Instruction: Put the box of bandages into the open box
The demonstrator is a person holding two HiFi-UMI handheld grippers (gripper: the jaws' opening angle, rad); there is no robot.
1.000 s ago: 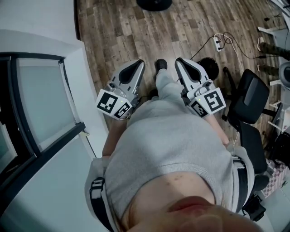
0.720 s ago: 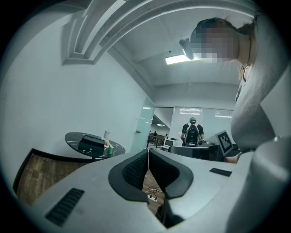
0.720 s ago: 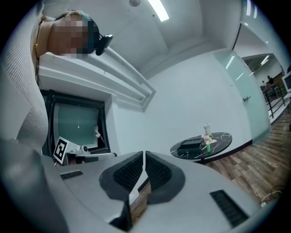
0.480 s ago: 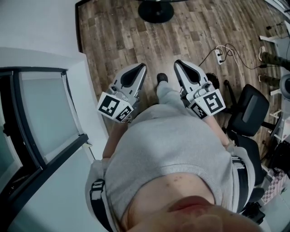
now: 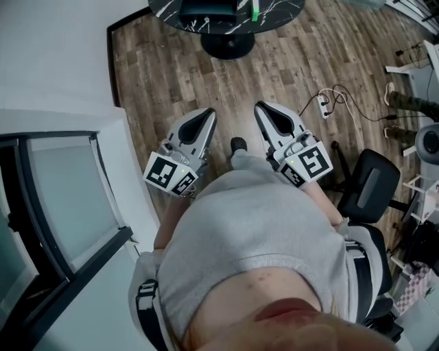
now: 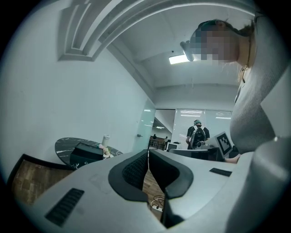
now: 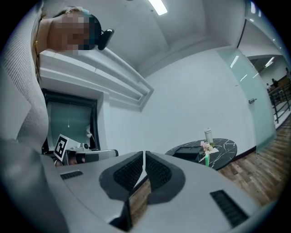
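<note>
The dark box (image 5: 206, 7) sits on a round black marble-patterned table (image 5: 285, 14), well ahead of both tools. A small green upright item (image 5: 254, 9) stands just beside it, and whether that item holds bandages I cannot tell. The left tool (image 5: 205, 114) and right tool (image 5: 265, 108) are held level, side by side, over the brown wood-plank floor (image 5: 164, 75), each with its jaws pressed together on nothing, and a black office chair (image 5: 370, 182) stands off to the right tool's right.

Even ceiling light, sharp, fisheye-curved edges
</note>
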